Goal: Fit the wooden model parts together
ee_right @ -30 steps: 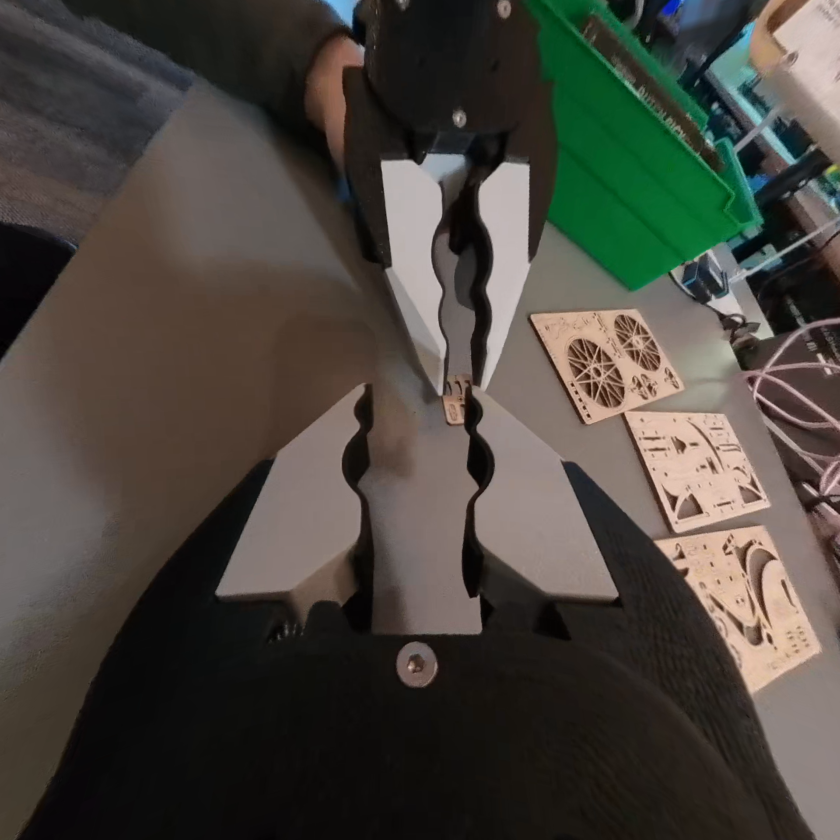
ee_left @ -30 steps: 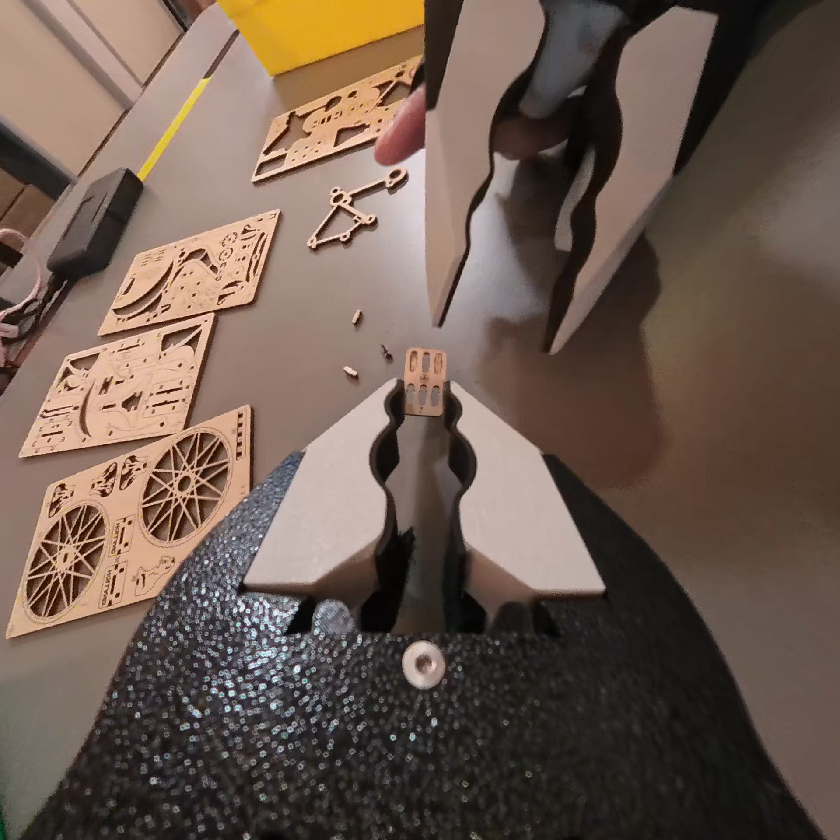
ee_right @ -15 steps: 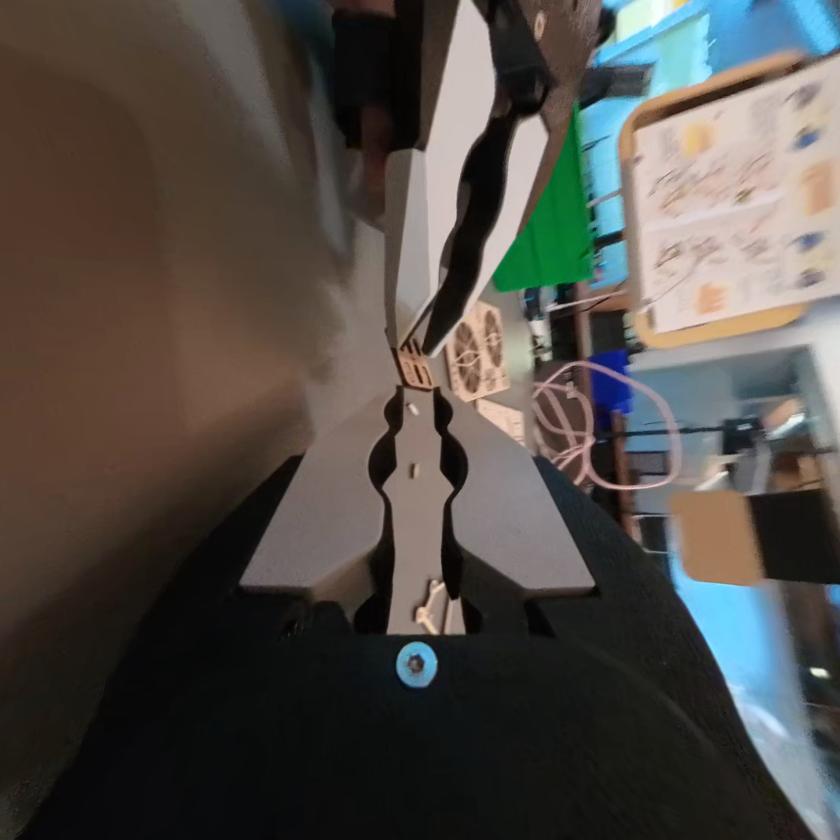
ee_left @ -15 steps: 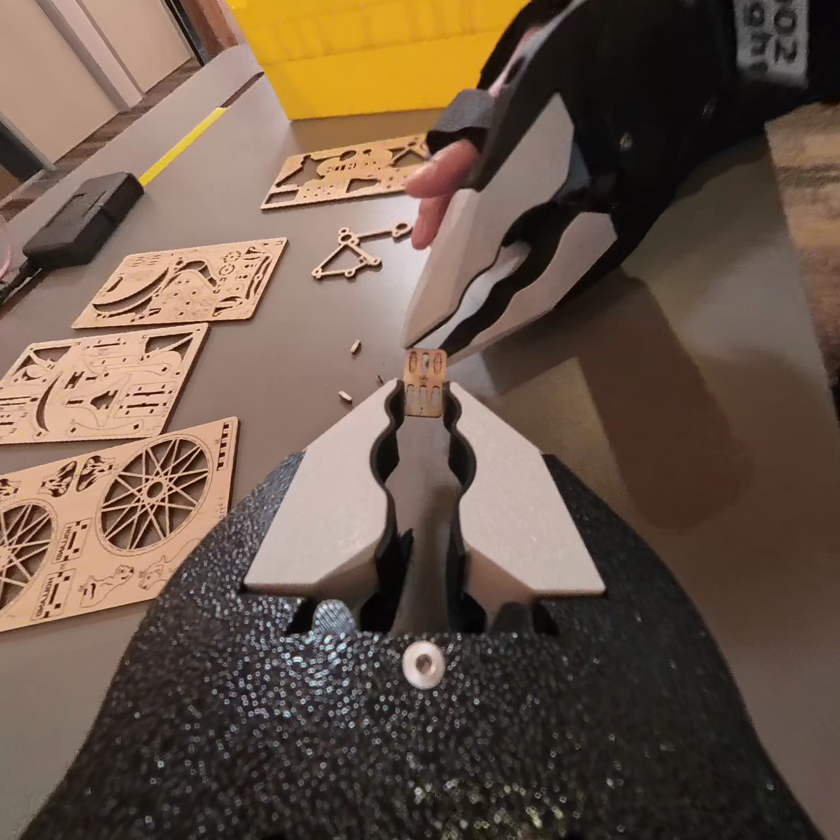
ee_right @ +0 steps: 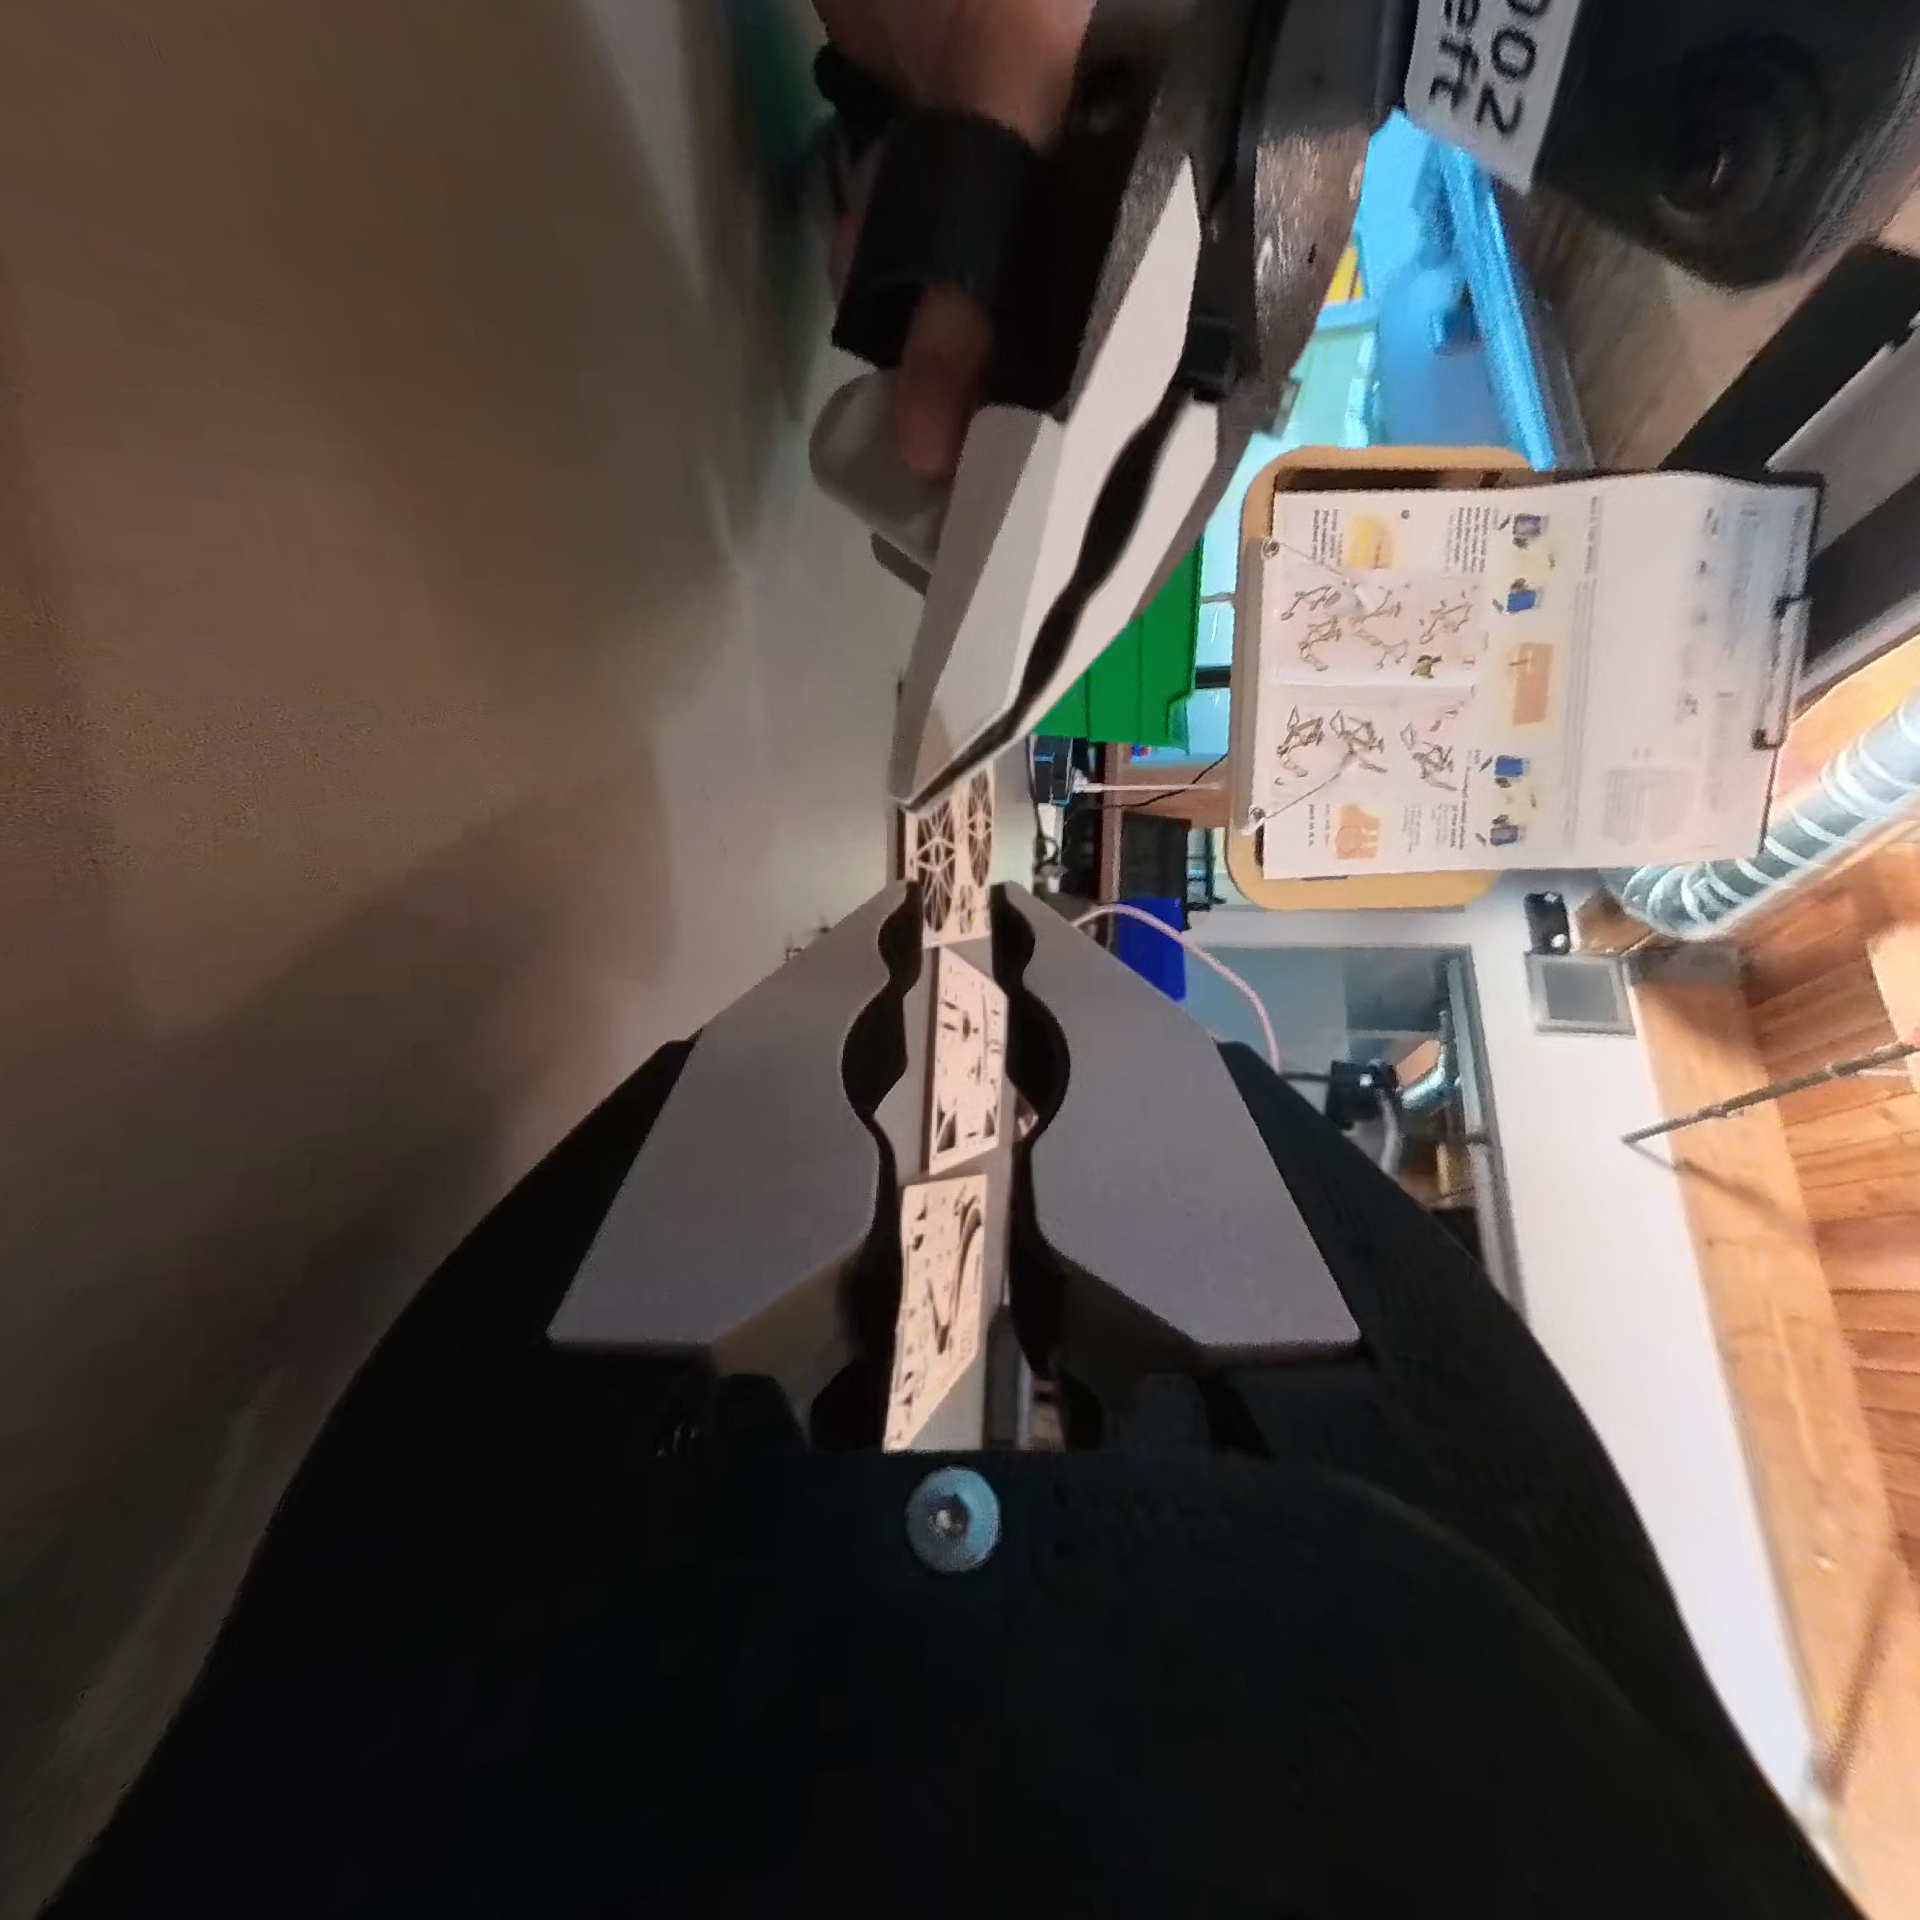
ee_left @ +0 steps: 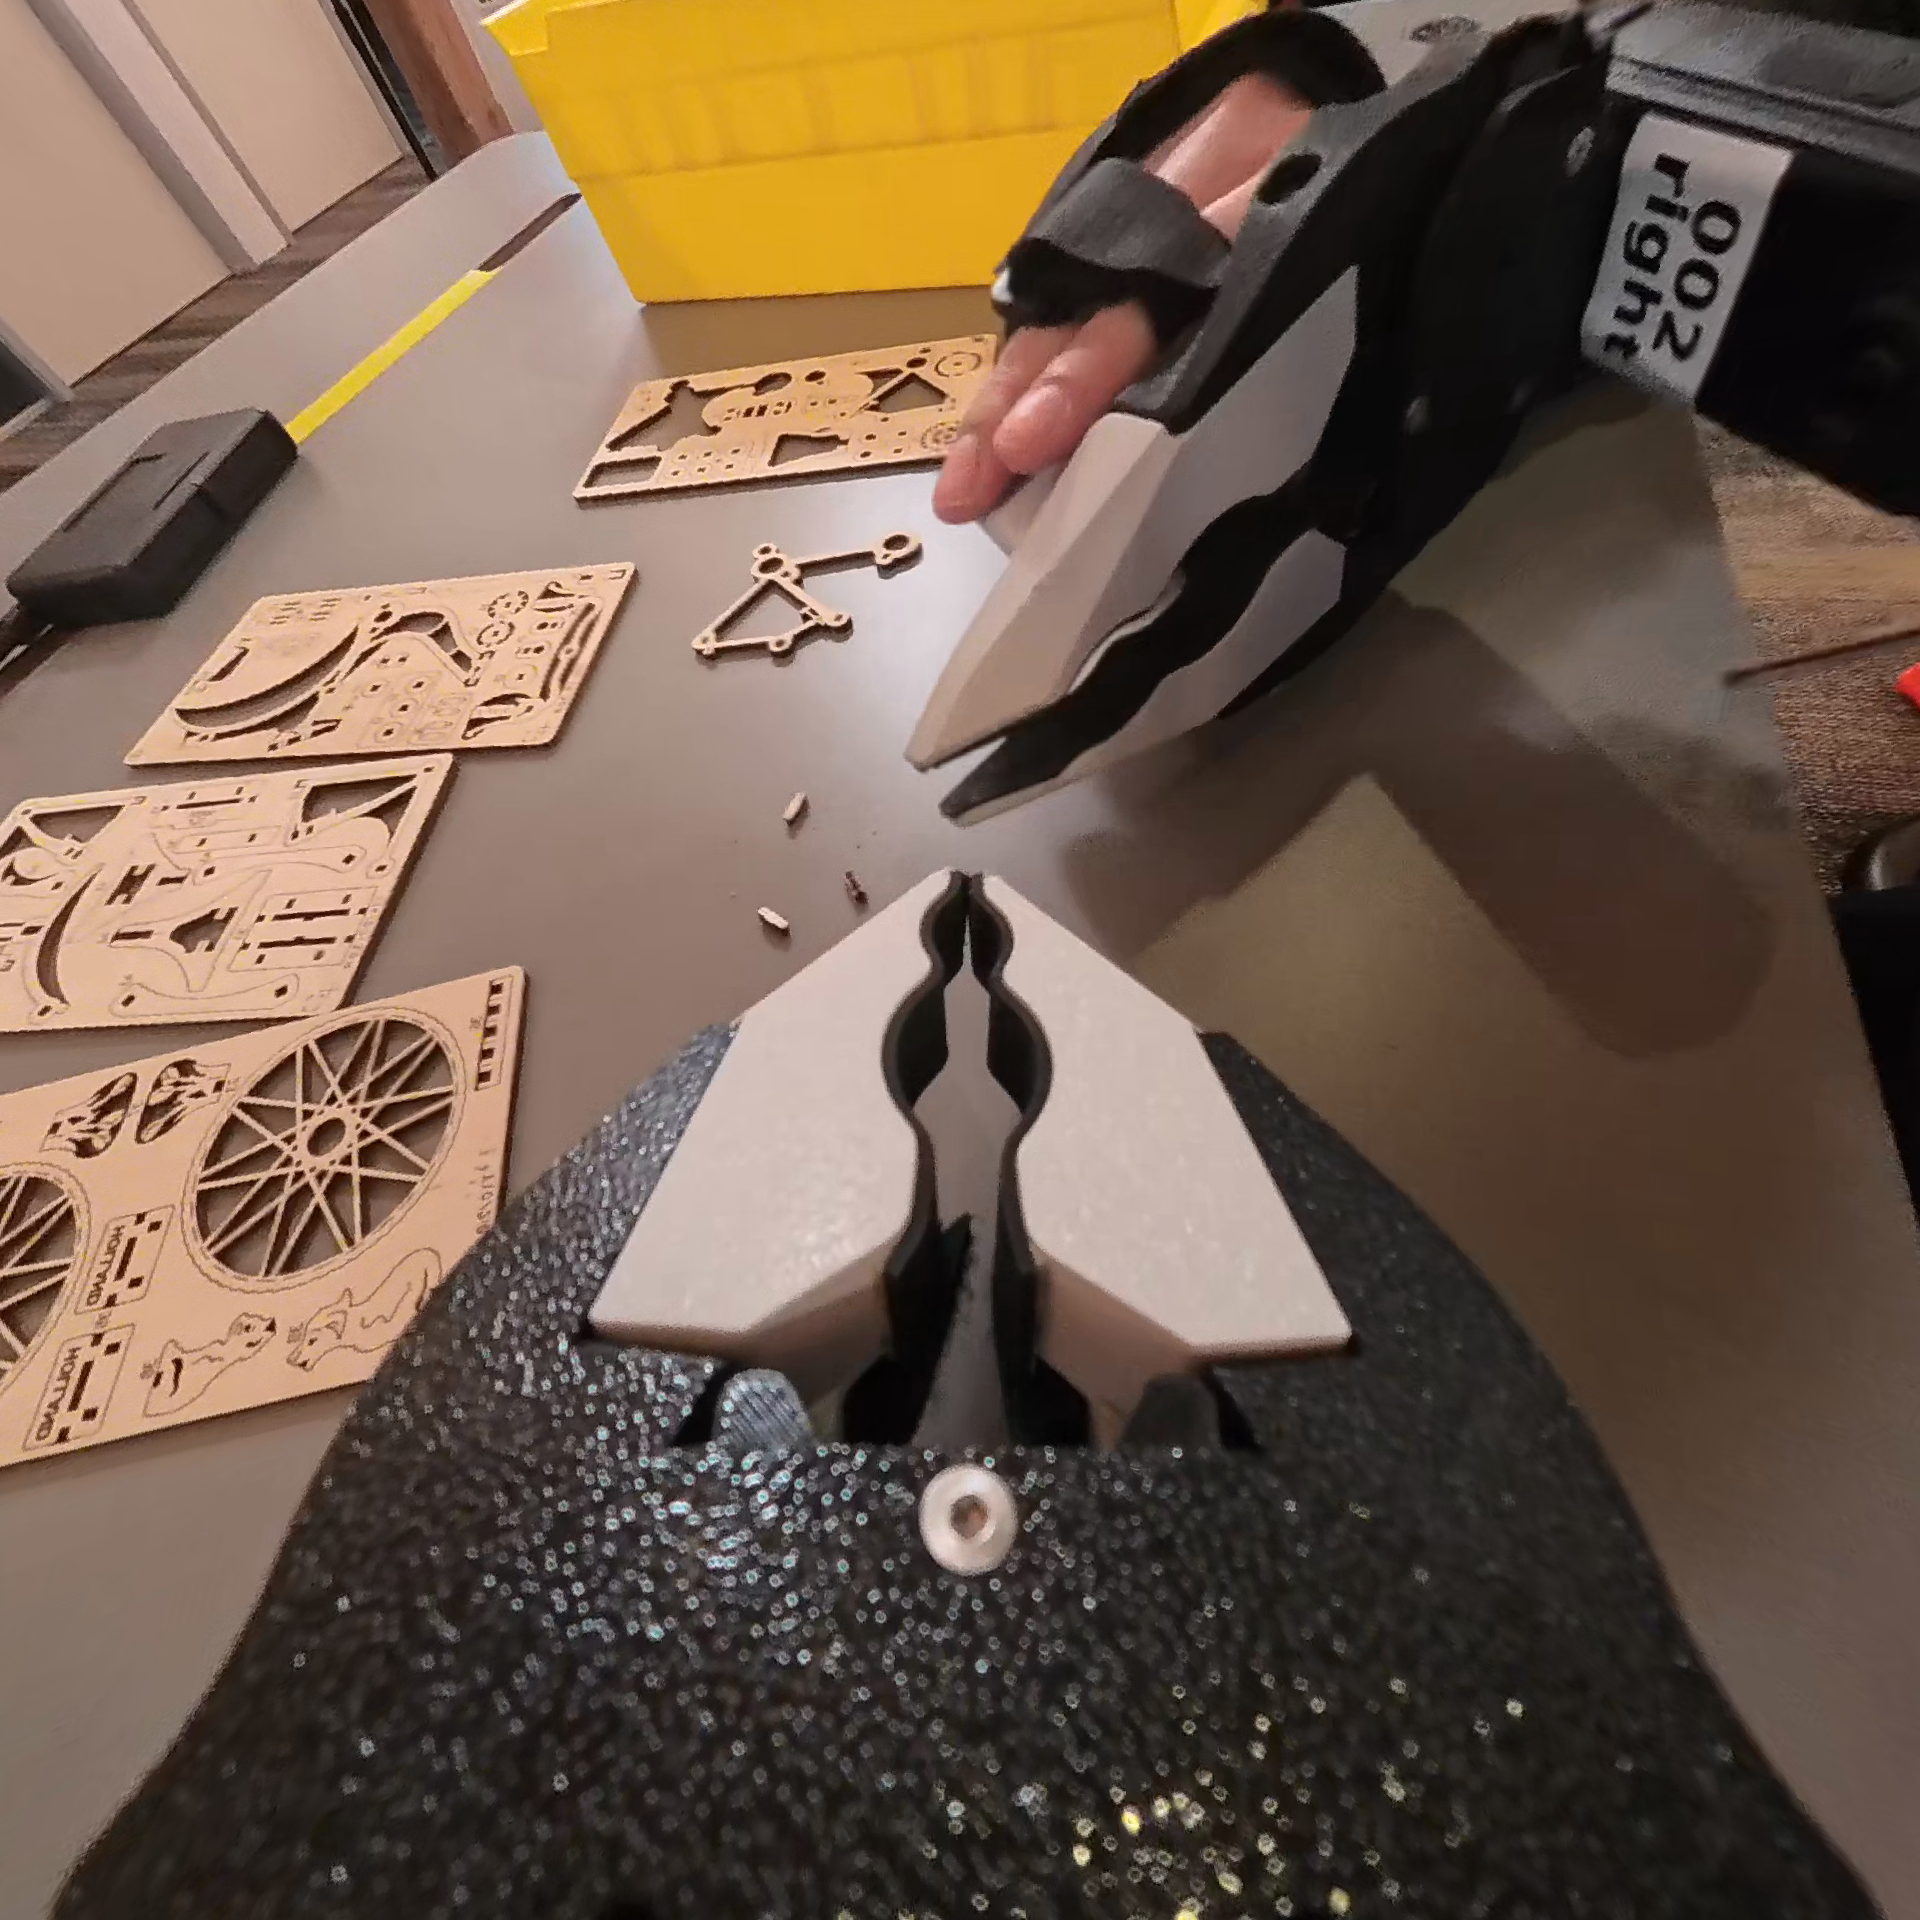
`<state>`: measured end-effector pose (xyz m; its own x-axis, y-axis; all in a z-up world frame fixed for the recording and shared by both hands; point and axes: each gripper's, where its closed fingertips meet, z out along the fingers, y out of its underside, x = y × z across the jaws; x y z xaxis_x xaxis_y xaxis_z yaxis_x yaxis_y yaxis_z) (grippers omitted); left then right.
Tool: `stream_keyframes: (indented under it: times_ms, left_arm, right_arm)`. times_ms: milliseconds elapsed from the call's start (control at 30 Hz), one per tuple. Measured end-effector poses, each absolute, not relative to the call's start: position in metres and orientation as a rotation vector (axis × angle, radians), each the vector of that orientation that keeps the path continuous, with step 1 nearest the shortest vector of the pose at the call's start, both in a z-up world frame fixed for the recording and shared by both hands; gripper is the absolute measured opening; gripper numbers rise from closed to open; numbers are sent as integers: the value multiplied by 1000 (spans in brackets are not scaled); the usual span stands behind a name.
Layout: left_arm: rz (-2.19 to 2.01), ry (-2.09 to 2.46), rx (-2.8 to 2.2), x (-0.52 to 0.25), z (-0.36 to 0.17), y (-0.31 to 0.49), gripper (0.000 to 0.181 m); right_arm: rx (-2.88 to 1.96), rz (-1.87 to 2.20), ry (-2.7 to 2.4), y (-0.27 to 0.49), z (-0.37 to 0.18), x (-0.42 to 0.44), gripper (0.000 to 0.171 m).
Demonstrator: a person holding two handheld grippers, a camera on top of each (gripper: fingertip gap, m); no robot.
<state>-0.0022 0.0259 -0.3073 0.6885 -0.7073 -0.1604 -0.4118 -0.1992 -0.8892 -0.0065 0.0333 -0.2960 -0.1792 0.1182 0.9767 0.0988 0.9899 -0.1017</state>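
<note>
My left gripper (ee_left: 966,881) is shut, its fingertips touching with nothing between them, a little above the grey table (ee_left: 1299,1039). It also shows in the right wrist view (ee_right: 909,795), tips together and bare. My right gripper (ee_right: 951,899) is open with a narrow gap and holds nothing; only wooden sheets (ee_right: 971,1049) on the table show through the gap. In the left wrist view it (ee_left: 935,779) lies rolled on its side just beyond my left tips. A loose triangular wooden frame part (ee_left: 790,613) lies on the table. The small slotted wooden piece is not in view.
Several laser-cut wooden sheets lie at the left, among them a wheel sheet (ee_left: 260,1174) and a far sheet (ee_left: 790,426). Tiny wooden bits (ee_left: 795,805) lie near my left tips. A yellow bin (ee_left: 831,135) and a black box (ee_left: 145,520) stand behind. An instruction board (ee_right: 1507,675) and a green bin (ee_right: 1132,665) stand nearby. Only a small space, under 4 cm, lies between the two pairs of fingers.
The small slotted wooden piece that my left tips held is gone from them, and the left pads have come together on air. My right gripper has rolled onto its side and drawn back.
</note>
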Motion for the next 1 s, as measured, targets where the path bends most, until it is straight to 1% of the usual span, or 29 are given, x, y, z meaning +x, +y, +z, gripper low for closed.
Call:
stream_keyframes:
  times_ms: [333, 700, 867, 1000]
  left_arm:
    - [-305, 879, -1811, -4, -306, 29, 0]
    - [-209, 874, -1687, -6, -294, 31, 0]
    - [-182, 839, -1563, -8, -277, 29, 0]
    - [-165, 828, -1504, -8, -270, 27, 0]
  right_arm:
    - [-418, 241, -1610, 62, -280, -15, 6]
    - [-525, 227, -1471, 92, -262, -6, 6]
    - [-709, 289, -1322, 89, -240, 33, 8]
    - [-939, 471, -1243, 45, -229, 97, 11]
